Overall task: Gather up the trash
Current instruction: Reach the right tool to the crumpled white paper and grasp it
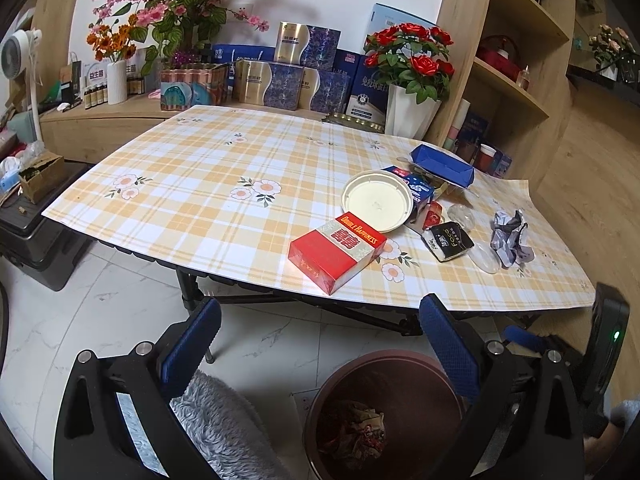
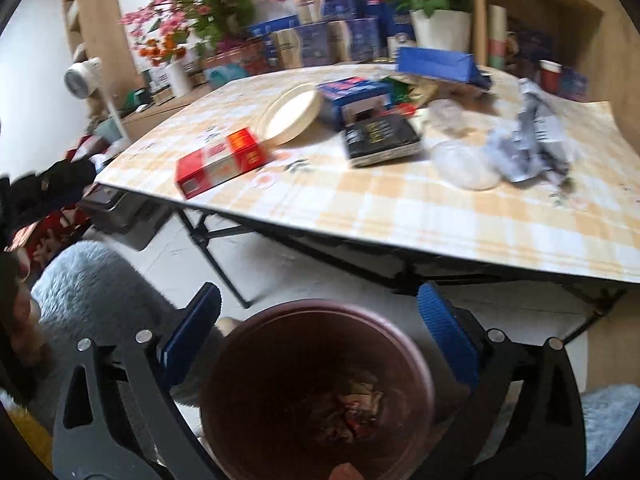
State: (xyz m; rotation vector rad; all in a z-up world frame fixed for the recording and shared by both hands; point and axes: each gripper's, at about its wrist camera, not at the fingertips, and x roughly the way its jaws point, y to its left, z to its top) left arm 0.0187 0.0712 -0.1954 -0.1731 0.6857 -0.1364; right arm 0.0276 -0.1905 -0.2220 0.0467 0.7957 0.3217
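Trash lies on the checked table (image 1: 200,168): a red cigarette box (image 1: 336,254) near the front edge, a cream lid (image 1: 376,200), a black packet (image 1: 447,241), crumpled silver paper (image 1: 510,238) and a blue tray (image 1: 442,165). A dark red bin (image 1: 384,412) with crumpled wrappers stands on the floor in front of the table. My left gripper (image 1: 320,350) is open and empty, low before the table. My right gripper (image 2: 320,340) is open and empty just above the bin (image 2: 316,396). The red box (image 2: 220,162) and silver paper (image 2: 528,140) show beyond.
Gift boxes, flower vases (image 1: 412,112) and shelves stand behind the table. A fan (image 1: 18,56) and a black case (image 1: 36,240) are at the left. A grey fluffy slipper (image 1: 216,428) is beside the bin. The floor is white tile.
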